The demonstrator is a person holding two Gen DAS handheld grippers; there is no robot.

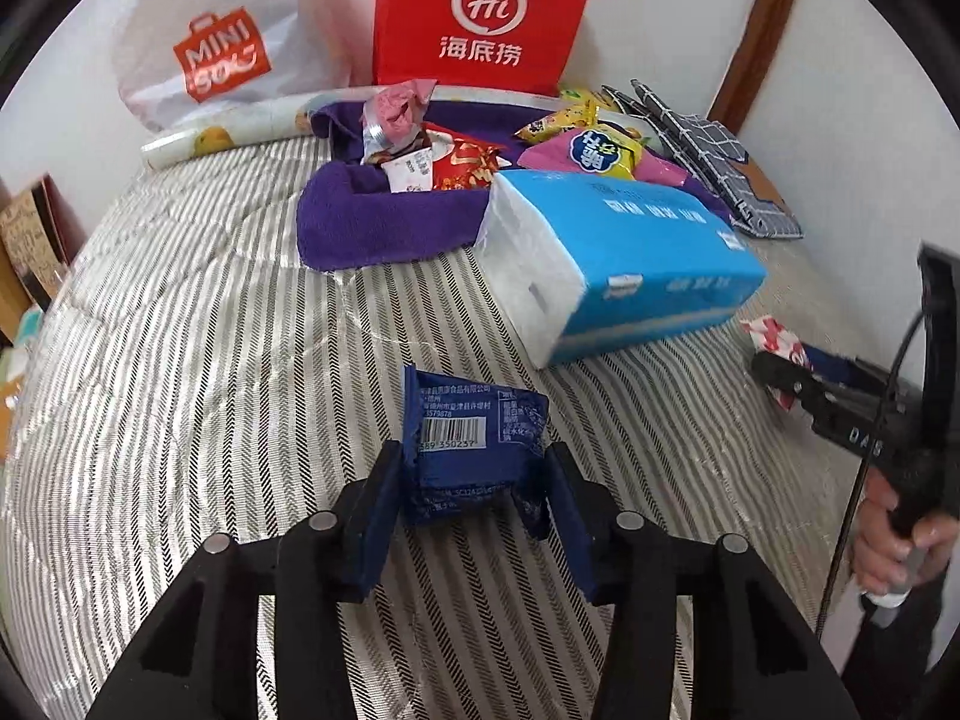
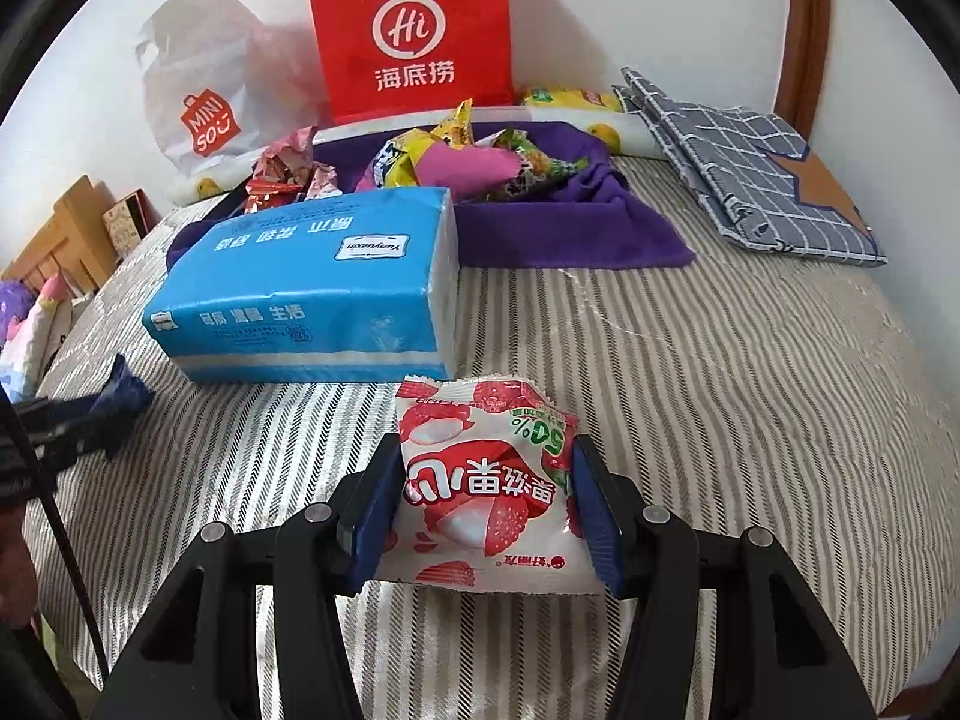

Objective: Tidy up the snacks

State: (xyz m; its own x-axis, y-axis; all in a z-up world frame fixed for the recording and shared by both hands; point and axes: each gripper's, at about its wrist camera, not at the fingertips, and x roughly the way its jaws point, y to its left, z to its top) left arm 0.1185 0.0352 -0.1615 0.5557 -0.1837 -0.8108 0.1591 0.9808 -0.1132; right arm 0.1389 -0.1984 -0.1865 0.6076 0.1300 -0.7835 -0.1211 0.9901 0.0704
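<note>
My left tongs pinch blue packet, right tongs pinch lychee packet; both light, crinkly, slippery; I grip mid-body

Two hand-held grippers, each with one snack packet: a blue packet and a strawberry packet. One tissue pack; behind it, two bags: red and white.

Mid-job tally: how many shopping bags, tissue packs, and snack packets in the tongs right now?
Shopping bags: 2 (red bag, white bag)
Tissue packs: 1 (blue tissue pack)
Snack packets in tongs: 2 (blue packet in left tongs, red-and-white packet in right tongs)
Total: 5
</note>
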